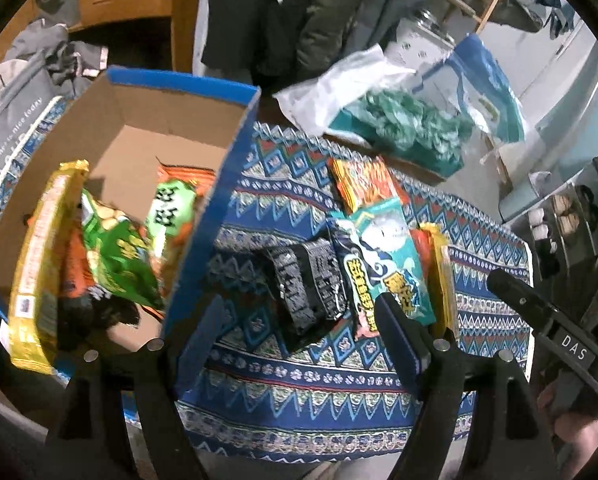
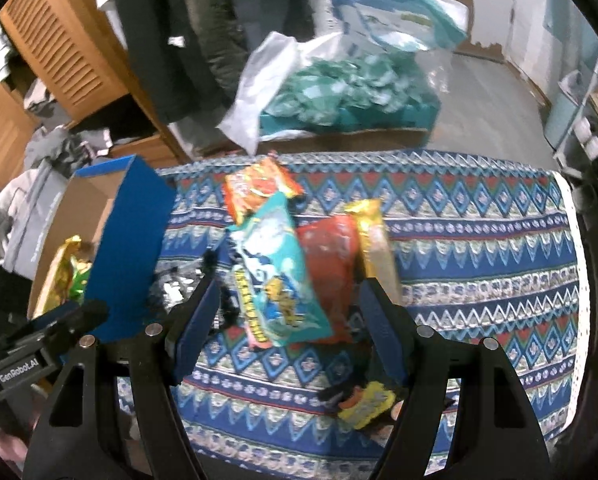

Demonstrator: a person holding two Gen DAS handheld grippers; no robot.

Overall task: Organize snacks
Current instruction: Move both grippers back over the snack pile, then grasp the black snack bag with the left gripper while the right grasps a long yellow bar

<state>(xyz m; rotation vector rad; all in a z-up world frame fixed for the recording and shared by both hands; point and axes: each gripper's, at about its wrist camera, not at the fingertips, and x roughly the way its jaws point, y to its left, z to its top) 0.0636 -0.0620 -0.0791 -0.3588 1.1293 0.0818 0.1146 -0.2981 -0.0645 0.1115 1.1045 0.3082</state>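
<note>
Left wrist view: the left tongs (image 1: 299, 320) gape empty, straddling the blue wall of the cardboard box (image 1: 215, 204); the teal snack packet (image 1: 383, 256) lies ahead-right on the bench (image 1: 299, 392).

Right wrist view: the right tongs (image 2: 289, 304) stand open directly over that packet (image 2: 275, 272), nearer to it, its long axis running between the fingers.

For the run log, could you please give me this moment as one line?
left gripper: open, empty | right gripper: open over teal packet | box: partly filled
</note>
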